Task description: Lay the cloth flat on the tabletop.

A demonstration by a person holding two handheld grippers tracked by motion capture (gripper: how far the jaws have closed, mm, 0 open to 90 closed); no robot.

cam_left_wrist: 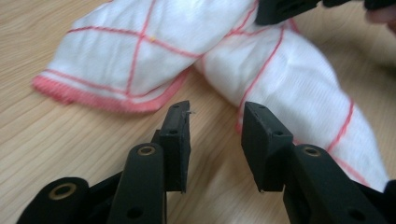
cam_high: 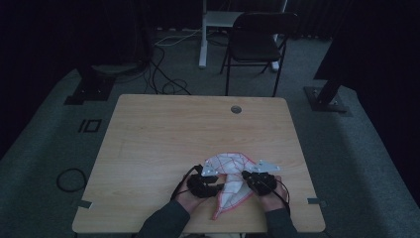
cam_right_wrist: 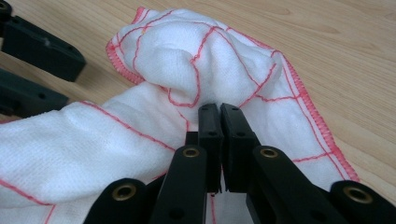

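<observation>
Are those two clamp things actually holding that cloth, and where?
The right hand-held gripper pinches a raised fold in the middle of the white, red-lined cloth. The left hand-held gripper is open, holding nothing.

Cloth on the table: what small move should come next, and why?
Probably bring the left tool forward onto the cloth edge just ahead of it and close. Its jaws stand open over bare table, holding nothing, while the right tool is shut on a fold of the bunched cloth, so only one side is held.

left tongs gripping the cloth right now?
No: in the left gripper view the left tongs stand open over bare wood, short of the red-checked white cloth.
</observation>
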